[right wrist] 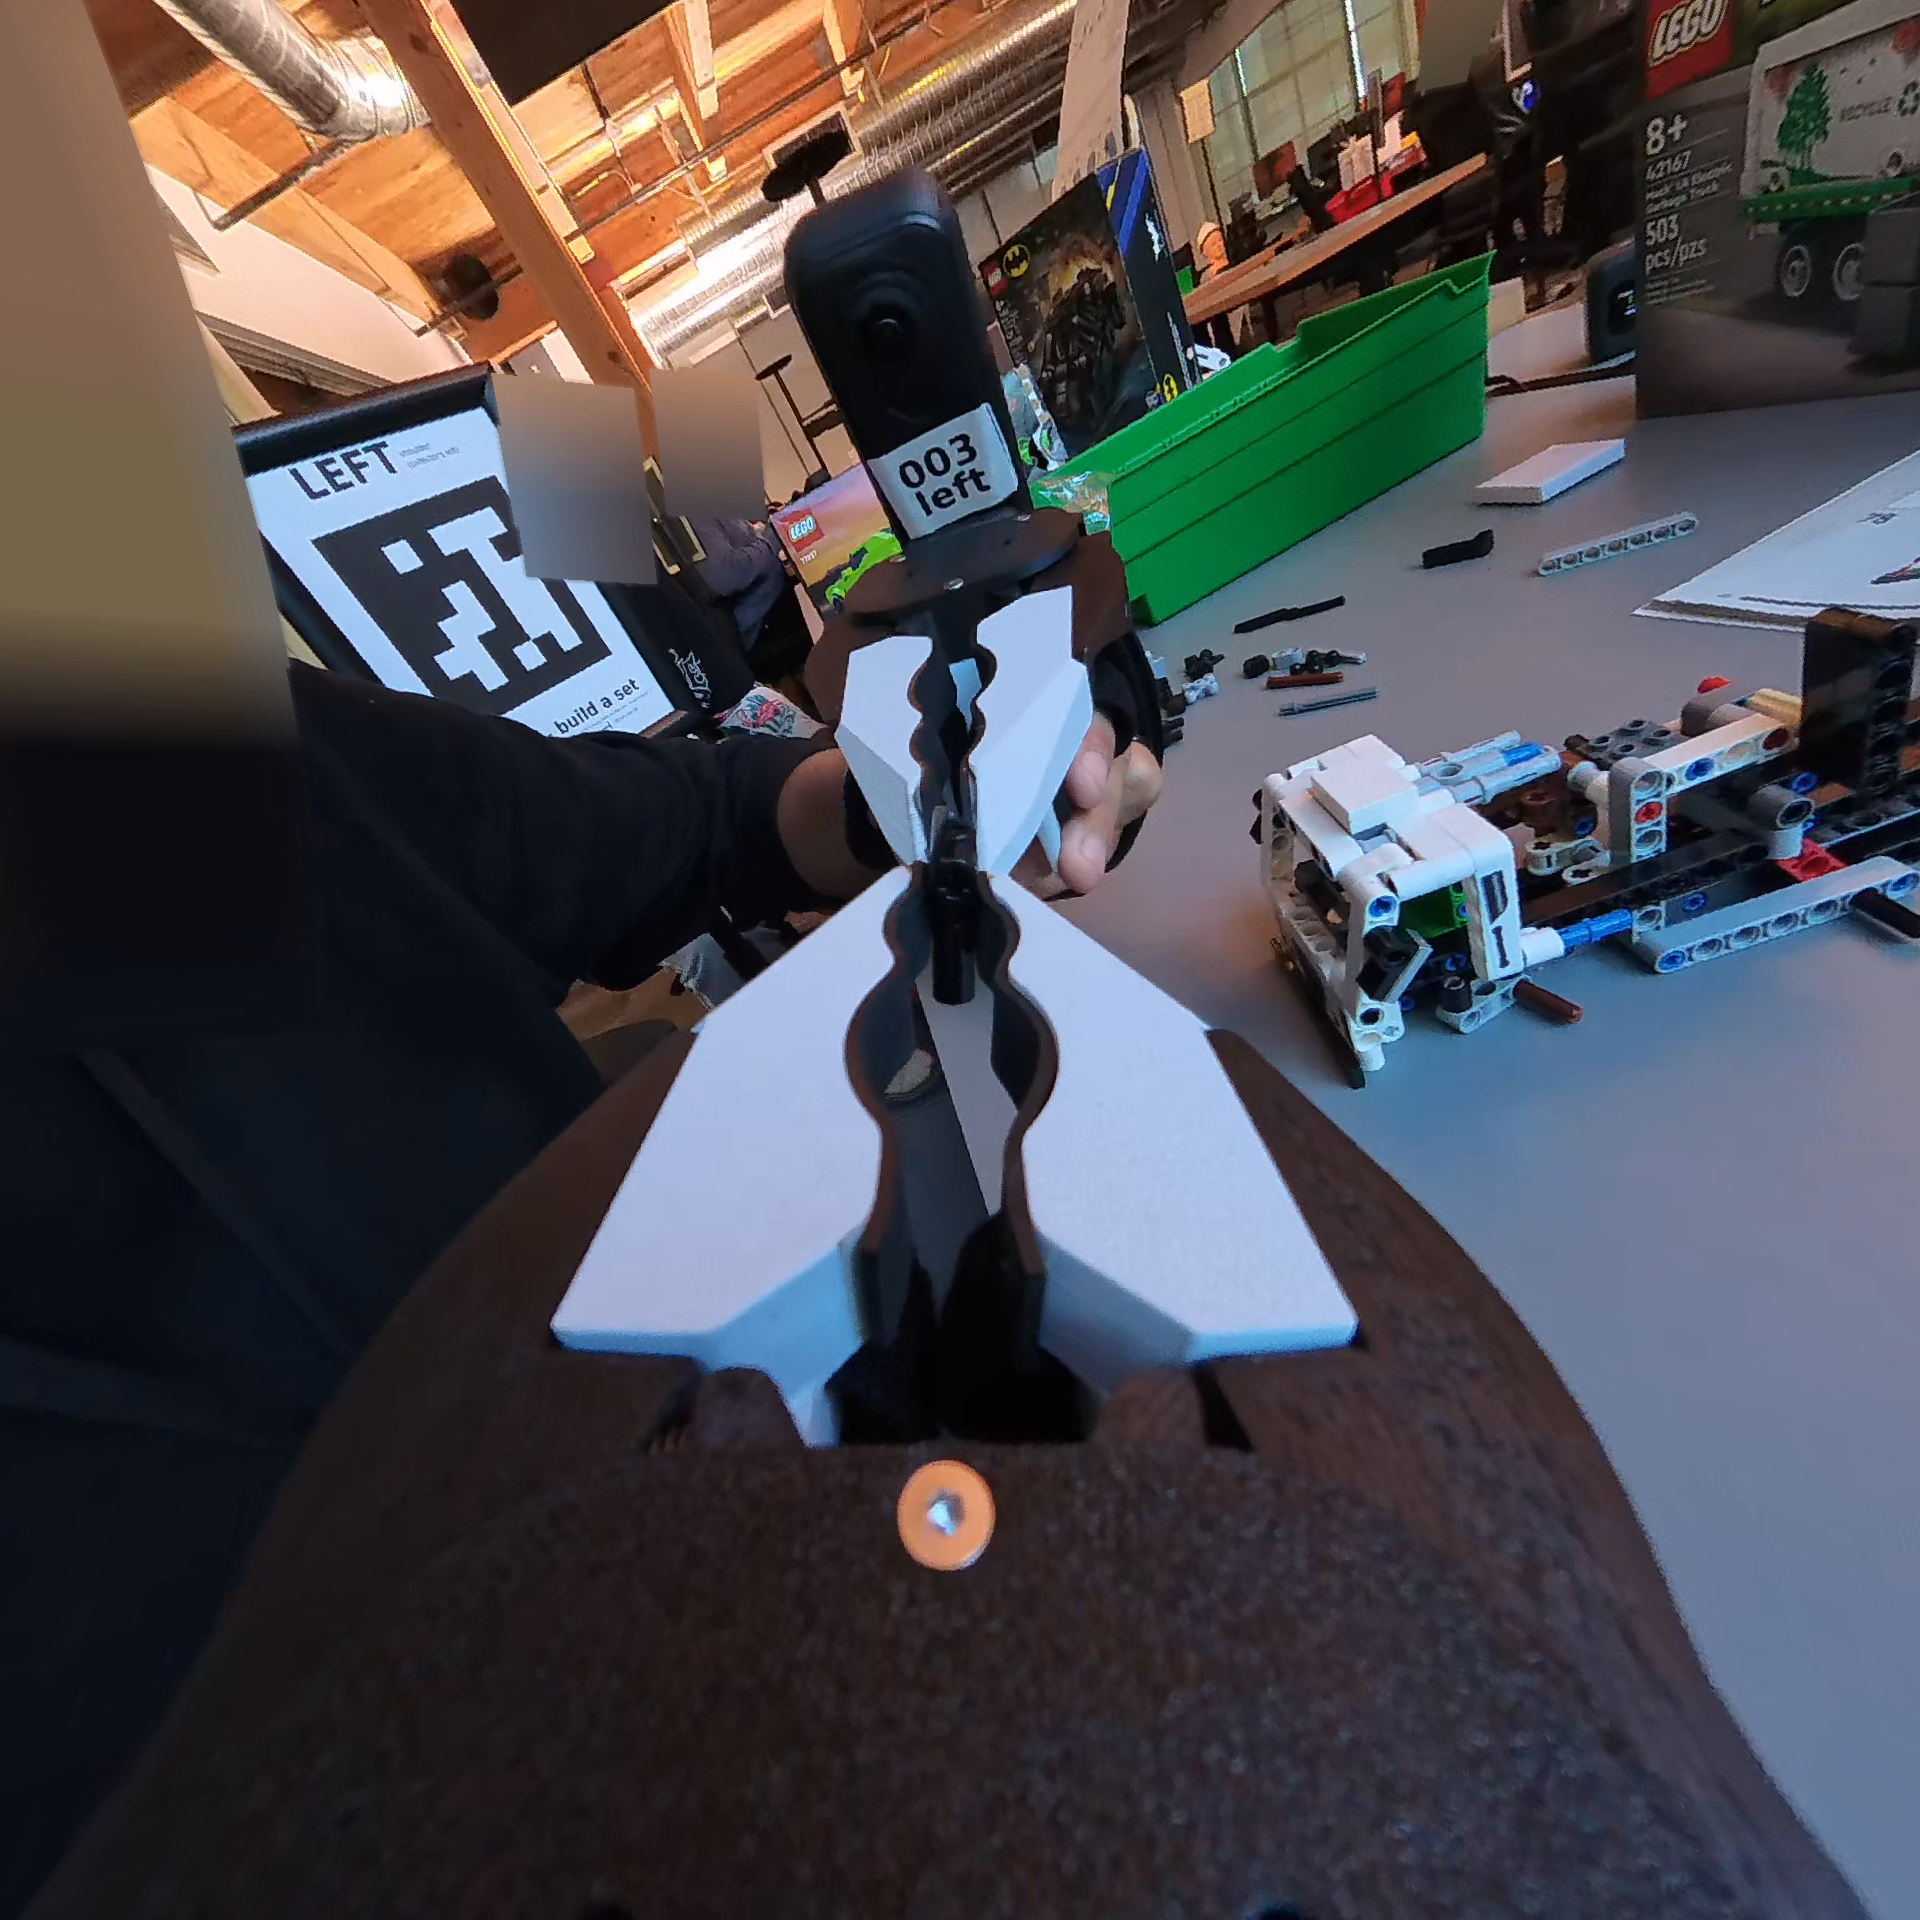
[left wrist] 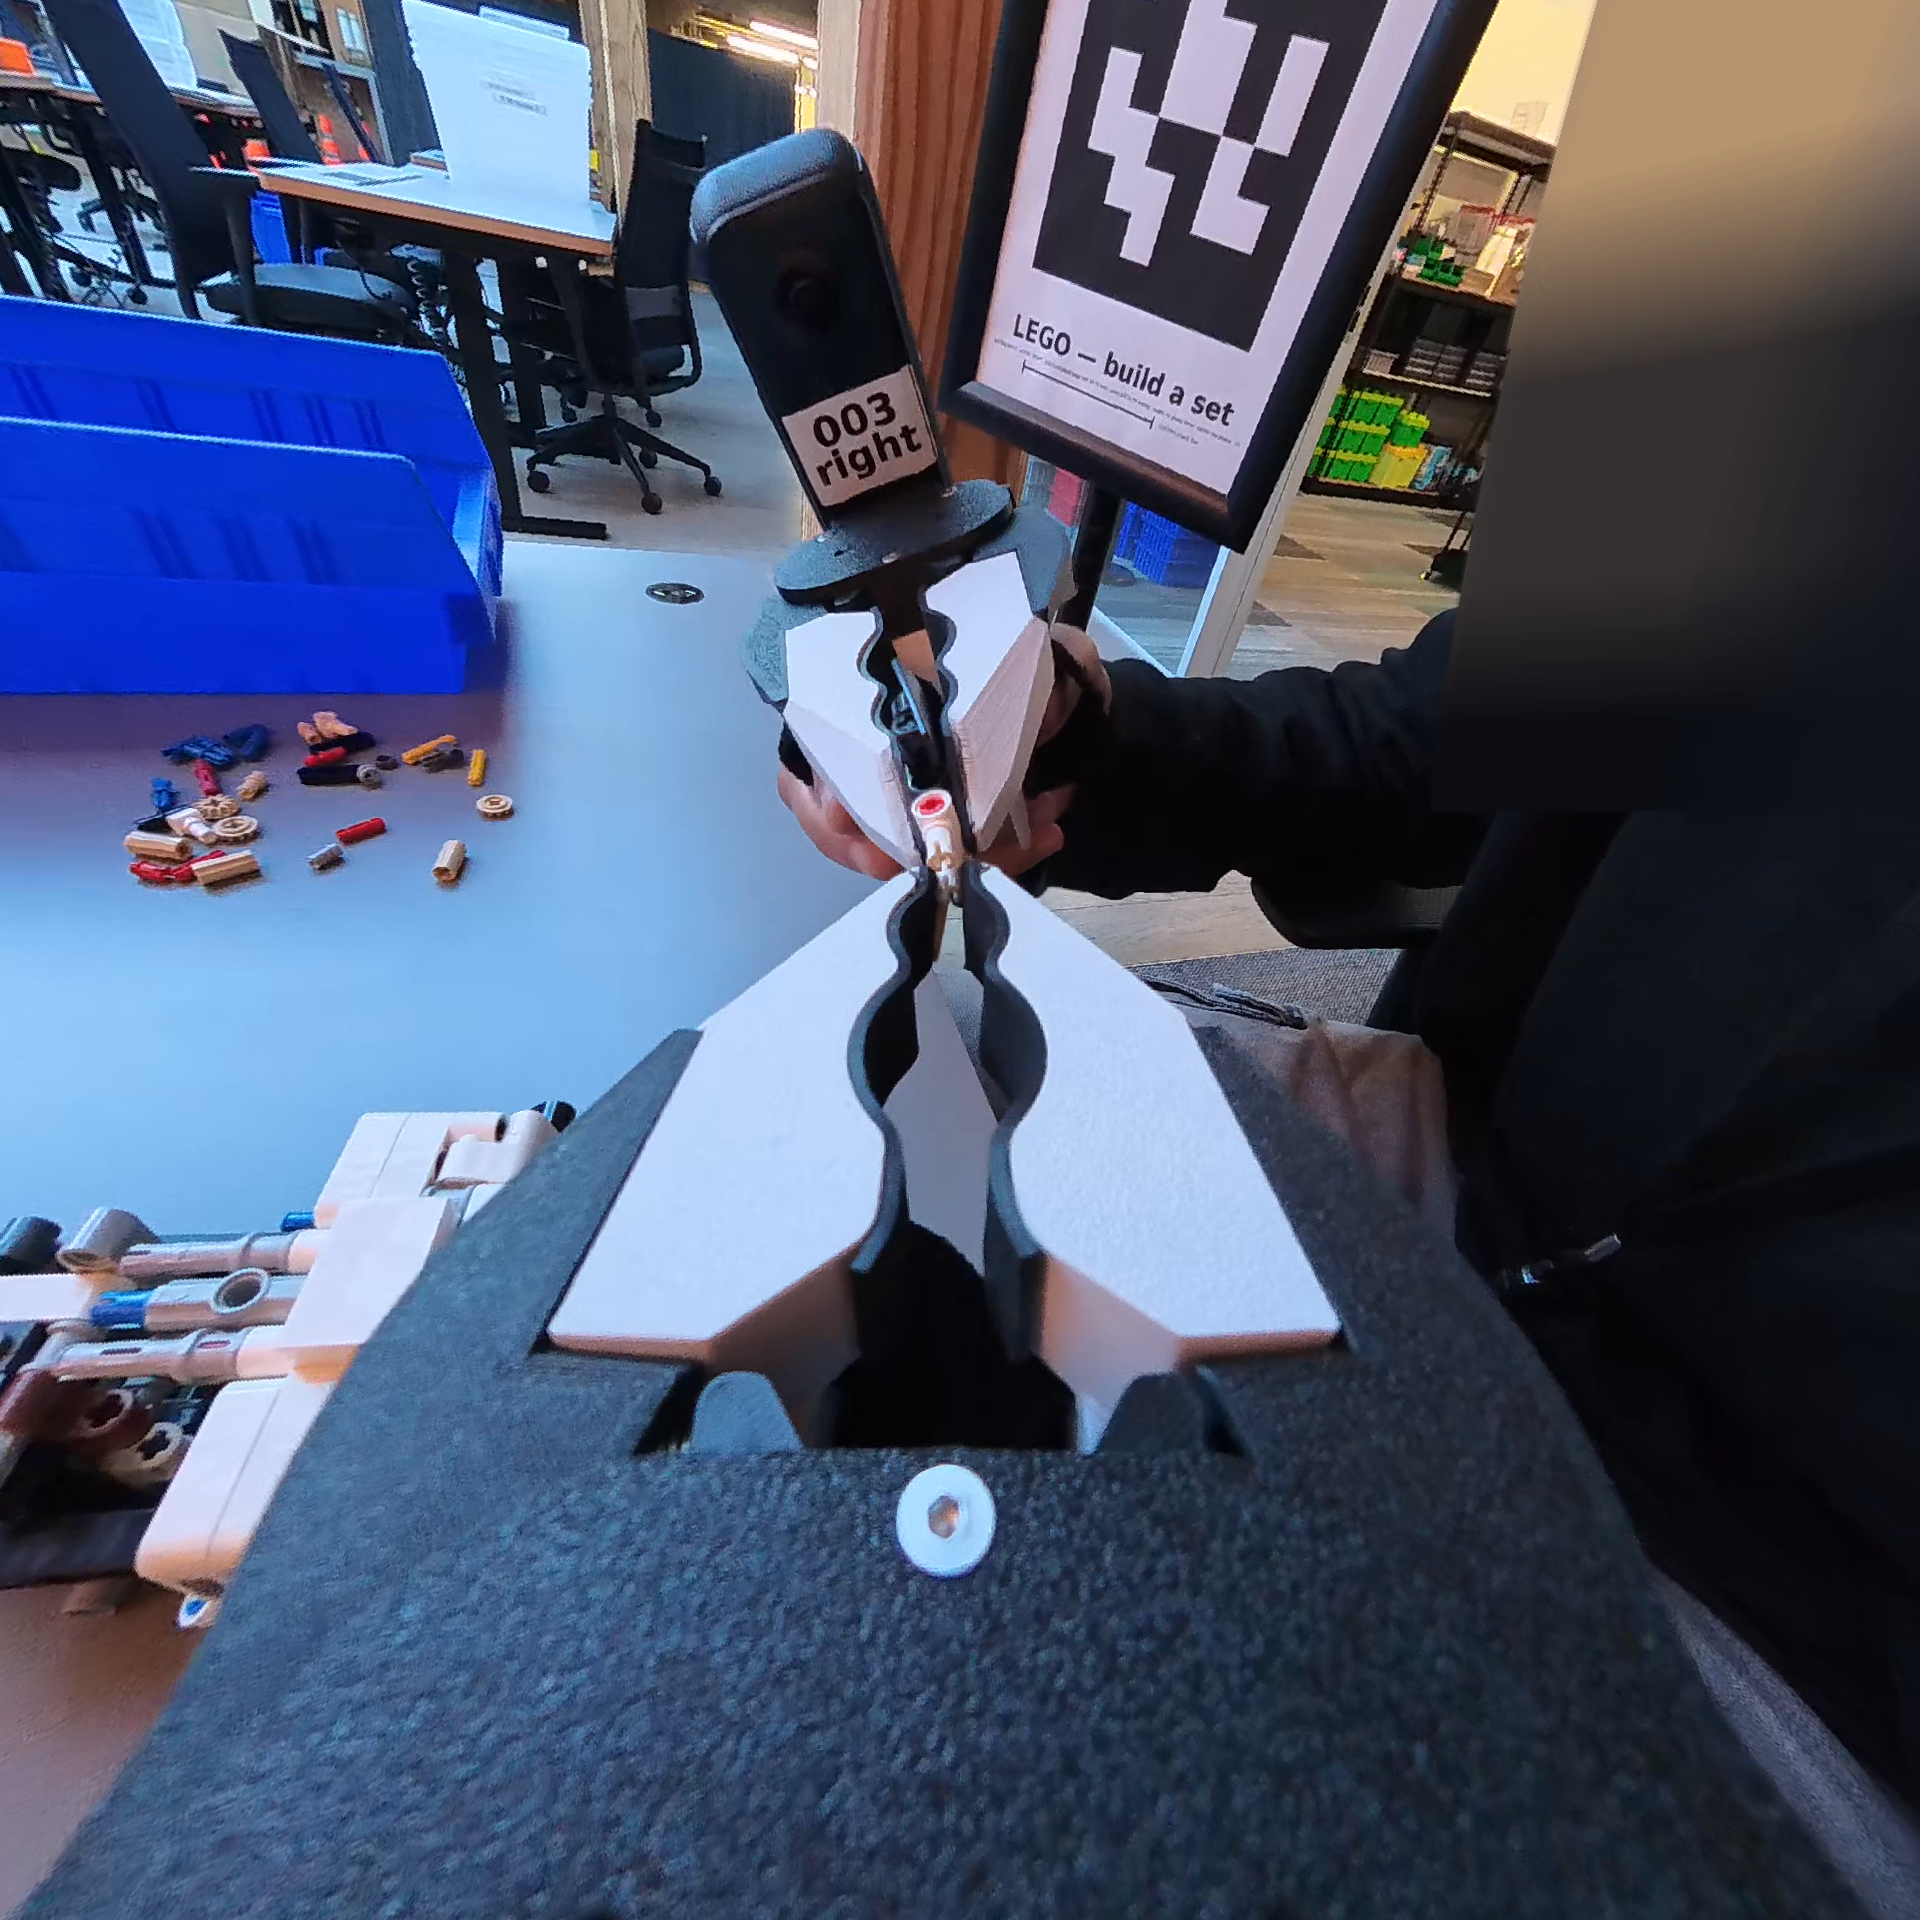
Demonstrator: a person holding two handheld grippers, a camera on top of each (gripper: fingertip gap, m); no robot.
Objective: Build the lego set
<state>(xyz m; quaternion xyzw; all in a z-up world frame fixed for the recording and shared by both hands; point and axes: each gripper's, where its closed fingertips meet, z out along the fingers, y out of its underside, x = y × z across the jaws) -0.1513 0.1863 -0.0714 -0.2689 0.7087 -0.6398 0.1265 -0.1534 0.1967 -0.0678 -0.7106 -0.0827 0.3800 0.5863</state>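
My two grippers meet tip to tip above the table's near edge. In the left wrist view my left gripper point(left wrist: 941, 885) is shut on a small pale pin point(left wrist: 944, 860) with a white, red-centred end point(left wrist: 932, 806). Facing it, my right gripper point(left wrist: 940, 840) is shut on a slim black piece point(left wrist: 914, 717) that the pale pin joins. In the right wrist view my right gripper point(right wrist: 951, 883) grips that black piece point(right wrist: 951, 940), with the left gripper point(right wrist: 951, 844) just beyond it. The part-built white and black Lego truck point(right wrist: 1455, 883) lies on the table, and also shows in the left wrist view point(left wrist: 260, 1299).
Loose small parts point(left wrist: 312, 800) lie before a blue bin point(left wrist: 229, 499). A green bin point(right wrist: 1299, 447), Lego boxes point(right wrist: 1766, 208), an instruction booklet point(right wrist: 1818, 561), a grey beam point(right wrist: 1616, 542) and scattered dark parts point(right wrist: 1299, 665) sit beyond the truck. A framed sign point(left wrist: 1195, 239) stands close behind the grippers. Less than 4 cm separates the two grippers' tips.
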